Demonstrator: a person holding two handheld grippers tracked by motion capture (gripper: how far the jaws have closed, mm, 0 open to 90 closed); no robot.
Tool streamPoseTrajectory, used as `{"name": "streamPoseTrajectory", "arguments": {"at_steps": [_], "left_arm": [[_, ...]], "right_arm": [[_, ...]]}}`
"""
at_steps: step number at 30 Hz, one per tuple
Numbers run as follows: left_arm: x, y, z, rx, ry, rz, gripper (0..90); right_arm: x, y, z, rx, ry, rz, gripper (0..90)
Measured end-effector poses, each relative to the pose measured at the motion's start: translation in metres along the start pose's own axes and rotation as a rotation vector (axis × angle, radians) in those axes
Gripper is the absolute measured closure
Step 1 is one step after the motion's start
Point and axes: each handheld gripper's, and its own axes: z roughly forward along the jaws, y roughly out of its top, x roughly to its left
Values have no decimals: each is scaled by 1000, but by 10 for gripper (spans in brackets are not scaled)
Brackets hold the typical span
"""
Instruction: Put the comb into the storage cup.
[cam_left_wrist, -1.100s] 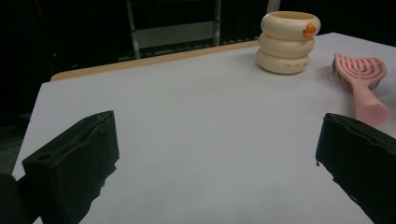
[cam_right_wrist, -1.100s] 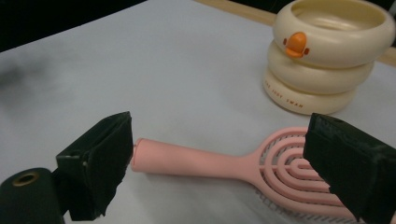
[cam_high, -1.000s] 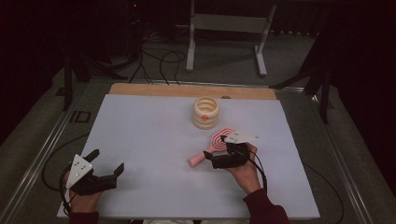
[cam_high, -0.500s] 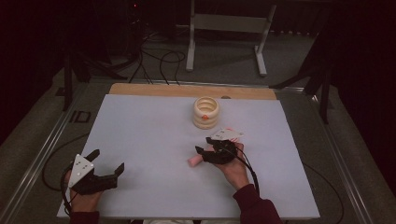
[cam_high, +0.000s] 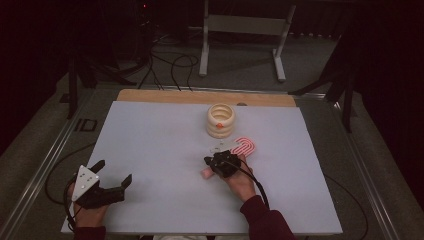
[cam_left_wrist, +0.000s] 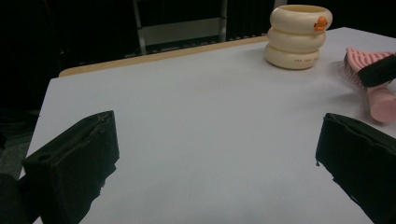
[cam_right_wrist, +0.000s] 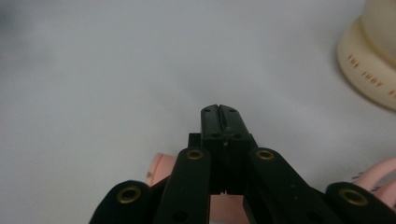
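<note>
- Two grippers are at the white table (cam_high: 150, 140): the left gripper (cam_high: 114, 176) near its front left corner, the right gripper (cam_high: 212, 161) near the middle.
- One pink brush (cam_high: 243, 146) lies on the table just in front of one cream stacked-ring holder (cam_high: 221, 120), which bears a small orange figure (cam_high: 218, 125).
- Left gripper: jaws spread wide, nothing between them.
- Right gripper: jaws have just been closing and now meet tip to tip; in the right gripper view the pink handle (cam_right_wrist: 161, 168) shows beneath them, not between the tips.
- Much of the brush handle is hidden under the right gripper and hand.
- Its long axis runs diagonally, with the looped head far-right and the handle end (cam_high: 206, 173) near-left.
</note>
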Motion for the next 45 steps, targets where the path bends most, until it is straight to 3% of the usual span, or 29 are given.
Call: {"name": "streamPoseTrajectory", "arguments": {"at_steps": [5, 12, 26, 32, 45], "left_arm": [[0, 0, 0, 1, -1, 3, 0], [0, 0, 0, -1, 0, 2, 0], [0, 0, 0, -3, 1, 3, 0], [0, 0, 0, -2, 2, 3, 0], [0, 0, 0, -1, 3, 0, 0]], "right_arm": [[0, -3, 9, 60, -47, -14, 900], [-1, -6, 7, 107, -70, -5, 899], [-3, -19, -13, 149, -123, -26, 899], [-12, -28, -22, 144, -124, -1, 898], [-17, -39, -42, 147, -117, -2, 896]]}}
